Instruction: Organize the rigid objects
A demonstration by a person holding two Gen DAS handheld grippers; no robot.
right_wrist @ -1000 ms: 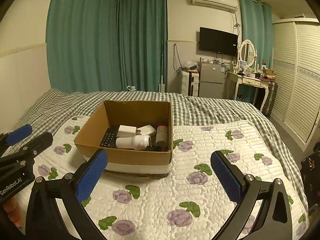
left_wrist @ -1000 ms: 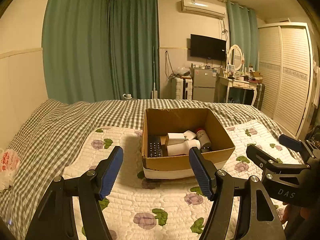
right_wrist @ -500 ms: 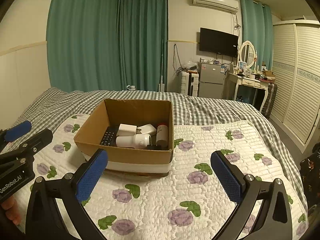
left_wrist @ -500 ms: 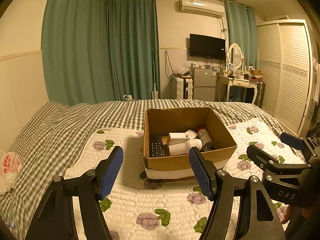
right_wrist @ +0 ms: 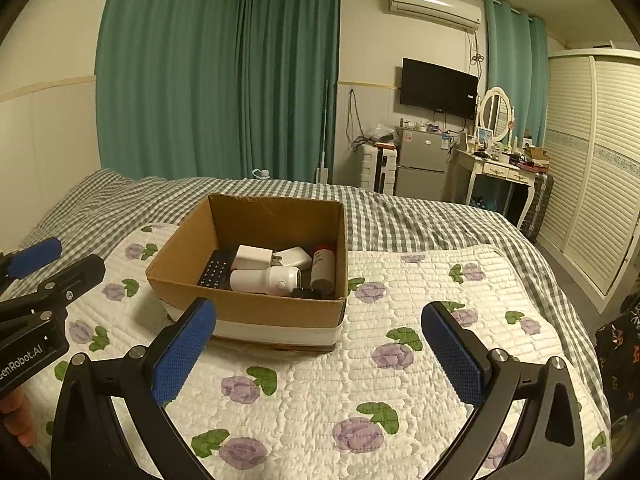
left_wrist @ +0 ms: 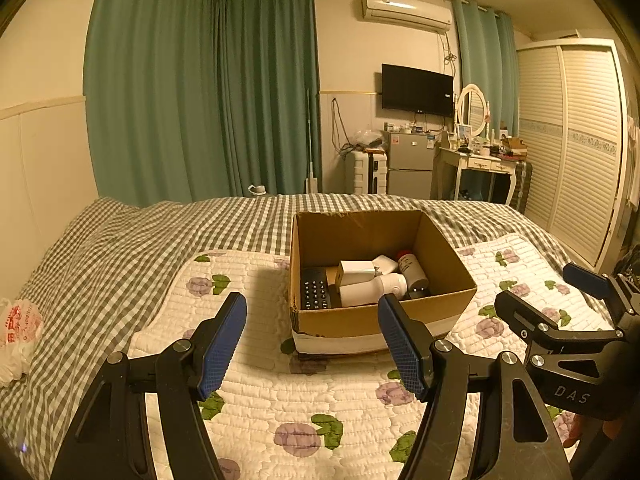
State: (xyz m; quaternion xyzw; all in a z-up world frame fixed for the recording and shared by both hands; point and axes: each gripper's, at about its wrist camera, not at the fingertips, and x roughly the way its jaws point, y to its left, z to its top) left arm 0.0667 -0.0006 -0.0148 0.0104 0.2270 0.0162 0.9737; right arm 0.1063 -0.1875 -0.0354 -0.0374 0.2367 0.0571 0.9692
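Both tongs, left [left_wrist: 312, 344] and right [right_wrist: 320, 344], hang wide open and empty just before the box [right_wrist: 248, 304] on the bed [right_wrist: 400, 360].

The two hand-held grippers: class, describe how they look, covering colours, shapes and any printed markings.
Both are matte black frames with angular, cut-out arms joined by silver bolts. The left gripper and the right gripper each have two fingers faced with blue, finely textured pads. The right one's body shows white letters "DAS"; the left one's reads "GenRobot.AI". No cables or sleeves are visible.
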